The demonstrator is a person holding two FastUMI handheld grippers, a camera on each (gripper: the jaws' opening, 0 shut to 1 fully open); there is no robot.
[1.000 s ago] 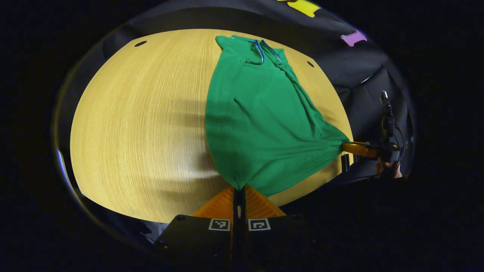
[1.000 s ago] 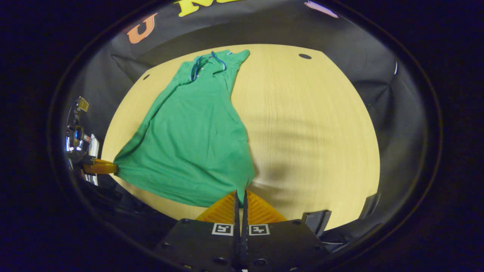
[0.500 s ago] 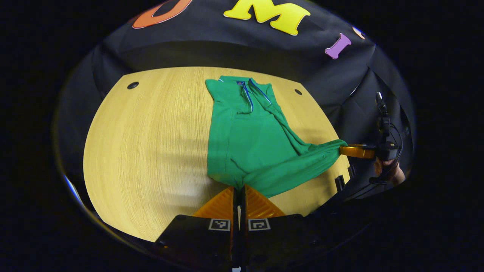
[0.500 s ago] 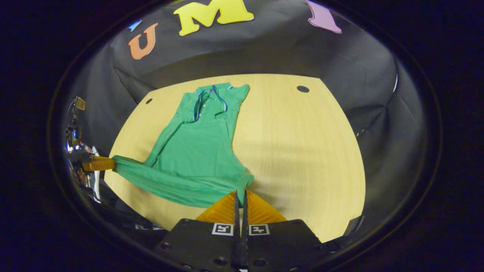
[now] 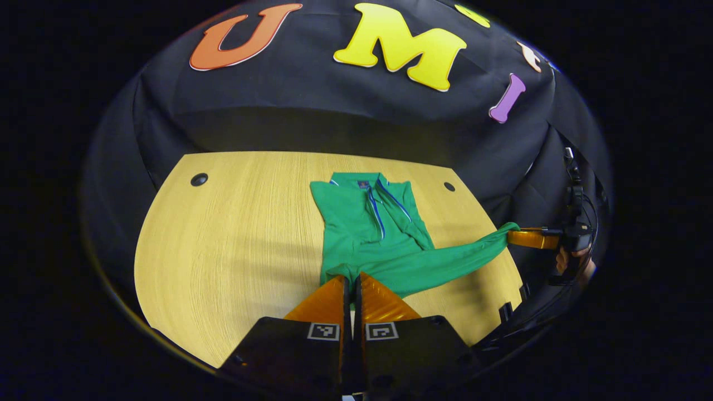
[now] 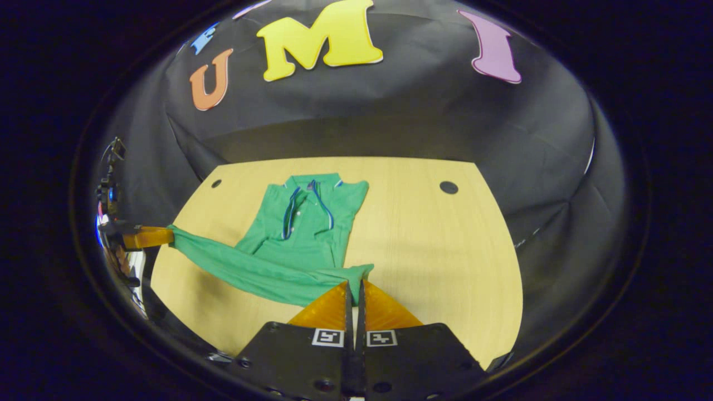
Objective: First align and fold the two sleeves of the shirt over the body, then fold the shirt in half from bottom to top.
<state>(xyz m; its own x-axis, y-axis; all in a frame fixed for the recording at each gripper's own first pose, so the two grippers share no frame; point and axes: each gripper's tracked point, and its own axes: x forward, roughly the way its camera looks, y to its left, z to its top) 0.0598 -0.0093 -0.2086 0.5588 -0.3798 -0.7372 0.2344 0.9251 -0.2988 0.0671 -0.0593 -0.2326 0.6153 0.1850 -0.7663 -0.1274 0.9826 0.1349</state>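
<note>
1. Shirt (image 5: 367, 228) (image 6: 303, 228): green, blue-trimmed collar (image 5: 379, 192) (image 6: 309, 186) toward the far edge of the table (image 5: 234, 223) (image 6: 434, 239), upper body flat on the wood. Sleeves lie folded in over the body.
2. Hem (image 5: 423, 264) (image 6: 250, 273): raised off the table, stretched in a taut band between the two grippers, sitting over the lower part of the body, nearer the near edge than the collar.
3. Left gripper (image 5: 352, 281): fingers closed on one hem corner, cloth pinched between them at the bottom of the left gripper view. Seen again at the left of the right gripper view (image 6: 167, 236), cloth running straight into its tips, past the table's left edge.
4. Right gripper (image 6: 354, 285): fingers closed on the other hem corner, cloth bunched at the tips. In the left gripper view it shows at the right (image 5: 509, 236), beyond the table's right edge, with the hand (image 5: 574, 259) that holds it behind.
5. Table: pale wood, two dark round holes (image 5: 199, 179) (image 6: 448, 187) near the far corners.
</note>
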